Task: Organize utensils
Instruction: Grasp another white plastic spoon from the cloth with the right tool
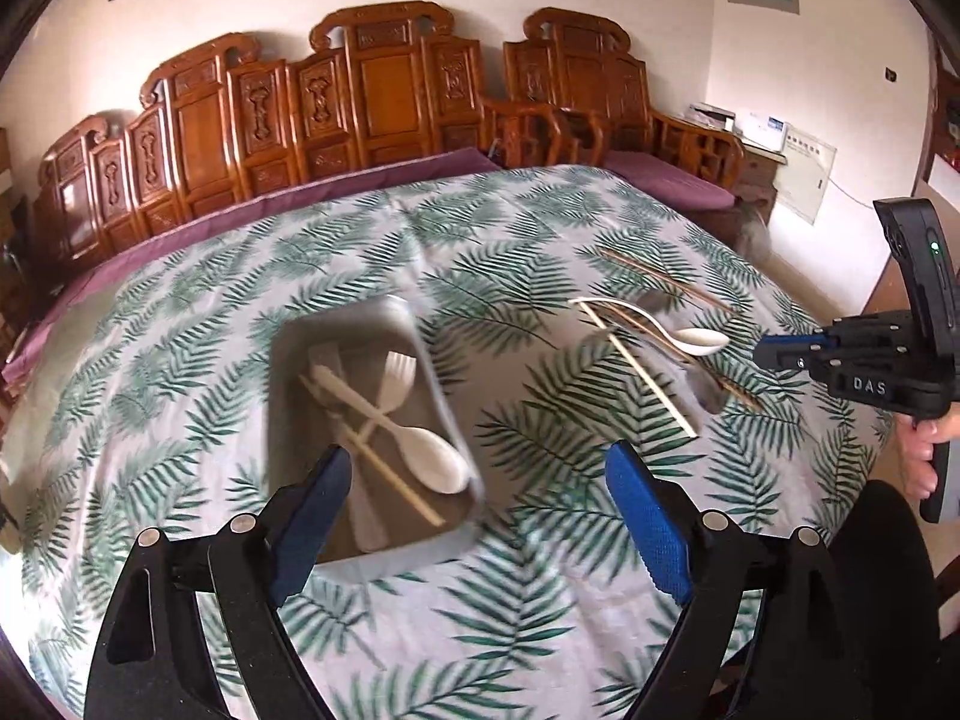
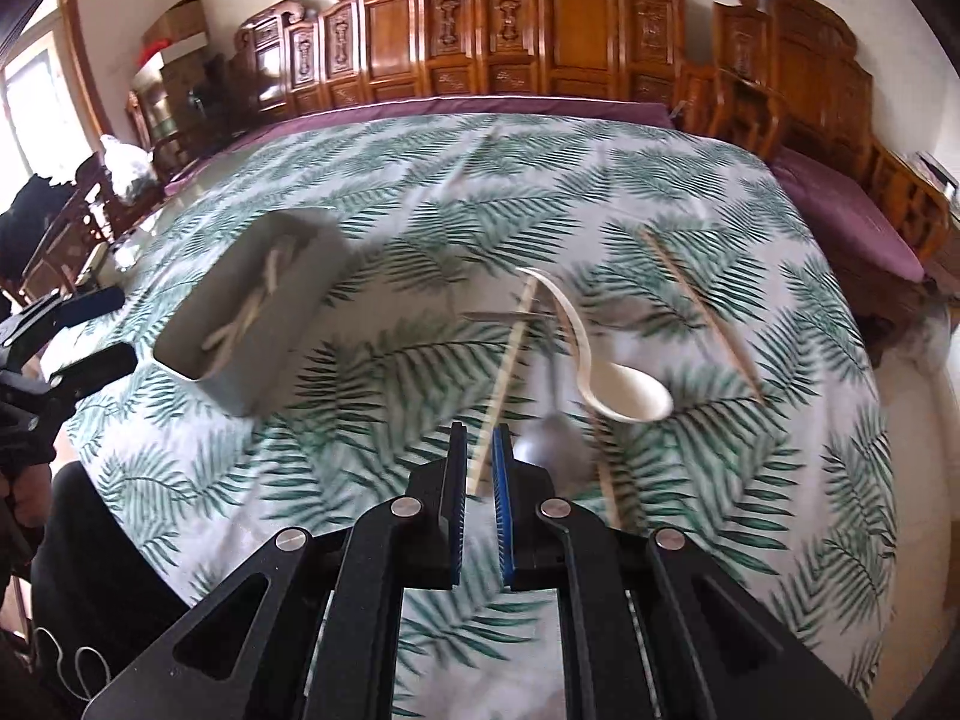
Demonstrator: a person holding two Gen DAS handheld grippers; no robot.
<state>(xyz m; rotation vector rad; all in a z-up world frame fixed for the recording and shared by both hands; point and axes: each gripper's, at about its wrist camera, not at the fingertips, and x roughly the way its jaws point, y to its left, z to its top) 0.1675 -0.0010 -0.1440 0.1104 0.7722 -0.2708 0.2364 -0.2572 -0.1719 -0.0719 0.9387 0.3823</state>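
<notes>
A grey tray on the leaf-print tablecloth holds a white fork, a white spoon, a pale chopstick and other white pieces. My left gripper hovers open just in front of the tray, with nothing between its blue pads. To the right lie loose utensils: a white soup spoon, a pale chopstick, a metal spoon and brown chopsticks. My right gripper is shut and empty above the near end of the pale chopstick. The tray shows left in the right wrist view.
The tablecloth covers a rounded table. Carved wooden seats with purple cushions stand behind it. A person's hand holds the right gripper's handle at the right edge. The left gripper shows at the right wrist view's left edge.
</notes>
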